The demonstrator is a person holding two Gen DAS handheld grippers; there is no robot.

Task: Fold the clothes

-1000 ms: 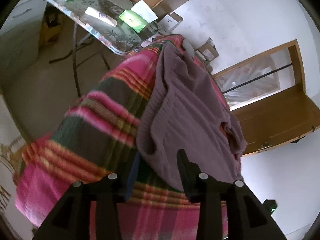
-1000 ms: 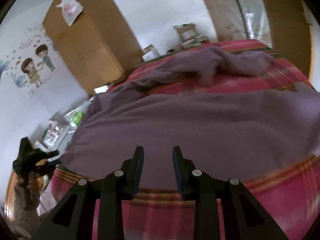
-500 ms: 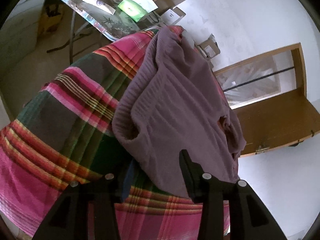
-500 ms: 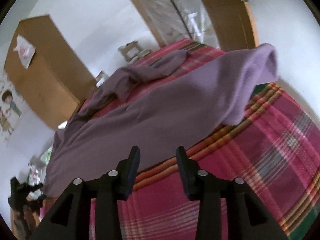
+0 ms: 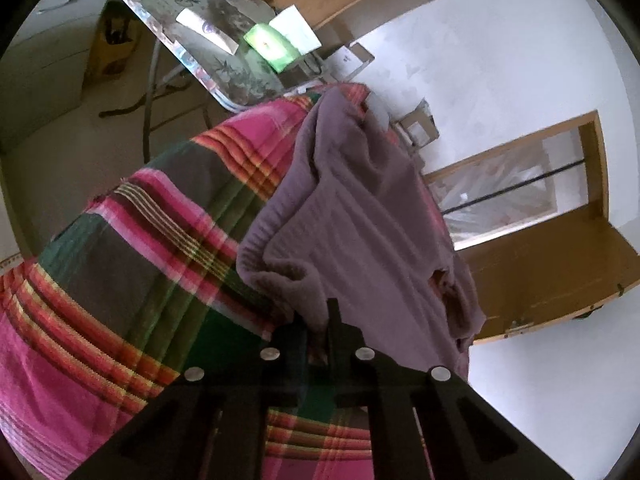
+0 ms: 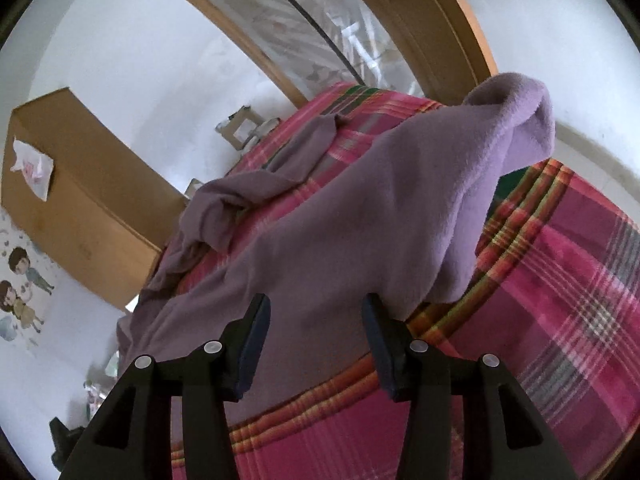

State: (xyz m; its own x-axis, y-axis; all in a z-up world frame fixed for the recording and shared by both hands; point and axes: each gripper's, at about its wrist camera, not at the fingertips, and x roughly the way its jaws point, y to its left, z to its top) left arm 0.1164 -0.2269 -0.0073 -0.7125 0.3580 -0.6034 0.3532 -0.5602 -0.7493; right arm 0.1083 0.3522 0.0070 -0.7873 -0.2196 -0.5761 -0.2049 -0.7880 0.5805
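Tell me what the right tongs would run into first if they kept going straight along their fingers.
Most likely the purple sweater: its near edge already lies between the closing jaws of the right tongs, with no grip yet. The plaid blanket lies beneath it. Depth is hard to judge.

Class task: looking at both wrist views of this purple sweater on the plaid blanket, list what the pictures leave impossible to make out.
- Left wrist view: the left gripper, closing, covers the sweater edge it pinches.
- Right wrist view: the right gripper's jaws are closing astride the hem; pad contact is unclear.
- The blanket hides whatever lies under it.
- Packets on the side table: print too small.
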